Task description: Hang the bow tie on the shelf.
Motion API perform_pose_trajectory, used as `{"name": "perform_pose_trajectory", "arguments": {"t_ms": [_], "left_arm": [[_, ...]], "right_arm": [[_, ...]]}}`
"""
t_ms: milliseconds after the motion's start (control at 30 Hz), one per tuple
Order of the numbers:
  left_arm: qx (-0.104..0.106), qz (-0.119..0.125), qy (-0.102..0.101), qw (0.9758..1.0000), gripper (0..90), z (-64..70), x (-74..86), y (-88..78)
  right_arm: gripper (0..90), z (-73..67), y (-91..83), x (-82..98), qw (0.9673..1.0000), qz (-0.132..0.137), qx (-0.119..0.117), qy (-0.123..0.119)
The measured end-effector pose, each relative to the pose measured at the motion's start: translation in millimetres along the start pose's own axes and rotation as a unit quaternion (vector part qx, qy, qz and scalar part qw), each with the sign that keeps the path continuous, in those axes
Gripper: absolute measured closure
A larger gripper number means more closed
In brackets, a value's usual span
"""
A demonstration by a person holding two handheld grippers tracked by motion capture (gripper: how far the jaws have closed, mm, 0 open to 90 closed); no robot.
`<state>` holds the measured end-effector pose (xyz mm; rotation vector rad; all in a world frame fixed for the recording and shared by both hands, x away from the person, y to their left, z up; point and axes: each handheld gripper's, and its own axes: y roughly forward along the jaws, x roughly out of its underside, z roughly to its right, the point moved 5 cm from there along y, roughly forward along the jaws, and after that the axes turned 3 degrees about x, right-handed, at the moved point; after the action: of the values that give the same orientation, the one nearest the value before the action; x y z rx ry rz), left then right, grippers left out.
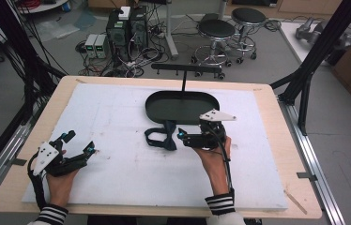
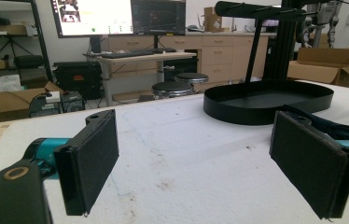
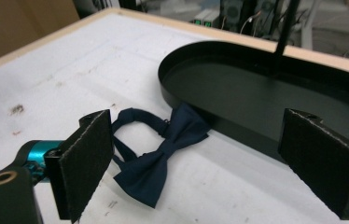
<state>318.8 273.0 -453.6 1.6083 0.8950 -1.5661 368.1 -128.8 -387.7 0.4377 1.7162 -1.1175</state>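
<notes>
Nothing gripped yet: my right gripper [image 3: 214,168], jaws wide, hovers over the bow tie [image 3: 163,154] lying against the black tray [image 3: 238,126]; left gripper [image 2: 210,163] gapes idle, well away.

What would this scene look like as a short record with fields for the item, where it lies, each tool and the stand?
item: navy bow tie with its strap looped
item place: flat on the white table cover, against the outer wall of the black tray
right tool: open, beside the bow tie, not holding it
left tool: open, apart at the left of the table, holding nothing
stand: black post with crossbar rising from the tray
tray contents: nothing seen inside
</notes>
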Motion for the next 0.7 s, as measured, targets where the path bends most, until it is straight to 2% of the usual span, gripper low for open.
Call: {"name": "perform_pose_trajectory", "arguments": {"t_ms": [67, 233, 267, 333, 367, 500, 700], "left_arm": [[0.000, 0.000, 0.000, 1.0000, 15.9, 0.0, 0.0, 0.0], [0.000, 0.000, 0.001, 1.0000, 15.9, 0.1, 0.0, 0.0], [0.000, -0.001, 0.001, 1.0000, 15.9, 0.0, 0.0, -0.1], [0.000, 0.000, 0.000, 1.0000, 15.9, 0.0, 0.0, 0.0], [0.000, -0.001, 0.001, 1.0000, 15.9, -0.1, 0.0, -0.1], [0.000, -0.001, 0.001, 1.0000, 15.9, 0.0, 0.1, -0.1], [0.000, -0.001, 0.001, 1.0000, 15.9, -0.1, 0.0, -0.1]], "right_arm": [[14.8, -5.4, 7.6, -2.2, 0.9997, -0.021, -0.012, -0.003], [14.8, -12.0, 18.5, -5.3, 0.9985, -0.048, -0.026, -0.013], [15.7, -14.7, 23.7, -6.5, 0.9978, -0.056, -0.034, -0.013], [15.7, -15.5, 26.4, -6.8, 0.9973, -0.063, -0.035, -0.013], [15.7, -18.1, 32.4, -7.3, 0.9964, -0.076, -0.033, -0.020], [15.7, -21.6, 39.5, -7.8, 0.9954, -0.087, -0.032, -0.026], [15.7, -22.1, 51.8, -5.1, 0.9934, -0.109, -0.015, -0.032]]}}
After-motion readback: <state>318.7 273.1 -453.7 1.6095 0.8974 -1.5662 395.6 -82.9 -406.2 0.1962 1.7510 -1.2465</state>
